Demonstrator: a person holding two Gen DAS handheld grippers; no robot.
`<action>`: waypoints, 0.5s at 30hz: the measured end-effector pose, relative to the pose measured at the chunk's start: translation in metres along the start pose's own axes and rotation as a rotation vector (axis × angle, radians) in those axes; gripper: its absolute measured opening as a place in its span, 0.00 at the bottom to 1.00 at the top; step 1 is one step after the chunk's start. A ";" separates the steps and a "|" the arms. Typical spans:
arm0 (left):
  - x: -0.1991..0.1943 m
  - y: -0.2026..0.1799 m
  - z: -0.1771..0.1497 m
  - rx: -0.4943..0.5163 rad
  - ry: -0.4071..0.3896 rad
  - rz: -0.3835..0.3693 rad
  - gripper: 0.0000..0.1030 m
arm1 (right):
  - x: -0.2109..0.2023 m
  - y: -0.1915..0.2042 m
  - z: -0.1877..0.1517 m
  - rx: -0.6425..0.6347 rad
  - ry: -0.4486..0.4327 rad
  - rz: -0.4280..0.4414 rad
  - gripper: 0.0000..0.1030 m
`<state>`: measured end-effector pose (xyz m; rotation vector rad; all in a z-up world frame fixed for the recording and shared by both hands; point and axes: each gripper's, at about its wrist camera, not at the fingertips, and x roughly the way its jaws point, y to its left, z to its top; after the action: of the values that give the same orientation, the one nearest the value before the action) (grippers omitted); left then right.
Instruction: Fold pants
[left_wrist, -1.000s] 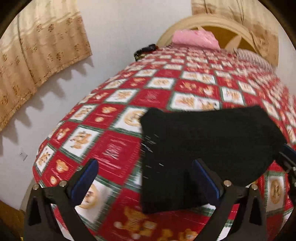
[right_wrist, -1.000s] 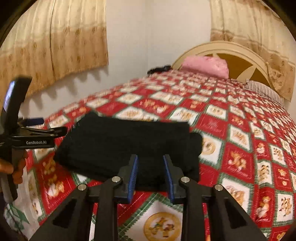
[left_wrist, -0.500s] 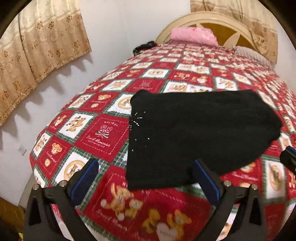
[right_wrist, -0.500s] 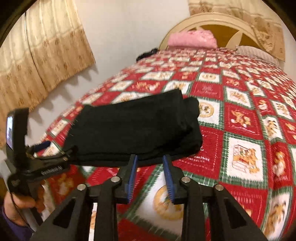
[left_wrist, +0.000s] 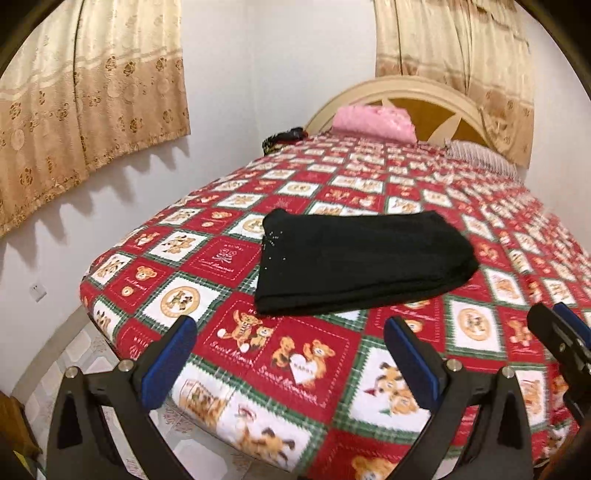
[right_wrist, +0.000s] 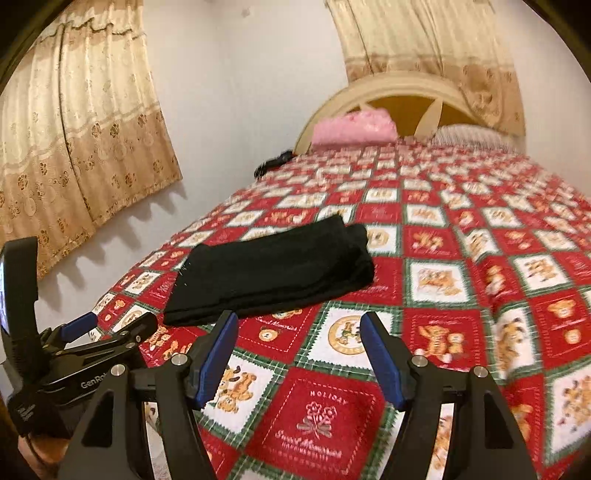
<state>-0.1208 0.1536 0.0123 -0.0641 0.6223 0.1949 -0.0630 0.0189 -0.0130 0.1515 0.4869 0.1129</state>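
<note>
Left wrist view, from the left edge: hung a curtain at upper left, above white wall. Stood the left gripper along the bottom, jaws wide, nothing between them but the bedspread. Lay folded at mid-frame the pants, black, flat on the red bear-print cover, well apart from both blue pads. Sat a pink pillow at upper centre against the headboard, with a small dark item just left of it at the bed's edge. Poked in at the lower right edge part of the right gripper, too cropped there to judge.

Right wrist view, from the left edge: showed the left gripper at lower left, seen side-on. Lay the pants left of centre on the cover, free of any pad. Stood the right gripper at bottom centre, jaws fairly wide and opening, holding nothing, only bedspread behind the gap. Sat the pillow and headboard at upper centre-right.
</note>
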 end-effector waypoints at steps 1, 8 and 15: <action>-0.006 0.000 0.001 -0.001 -0.012 -0.005 1.00 | -0.011 0.003 0.000 -0.011 -0.024 -0.003 0.68; -0.043 -0.002 0.001 0.026 -0.116 0.025 1.00 | -0.065 0.014 0.009 -0.035 -0.188 -0.029 0.76; -0.051 -0.003 -0.002 0.020 -0.109 0.012 1.00 | -0.083 0.015 0.011 -0.026 -0.236 -0.046 0.78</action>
<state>-0.1620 0.1421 0.0402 -0.0302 0.5159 0.2025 -0.1319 0.0203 0.0376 0.1264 0.2537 0.0557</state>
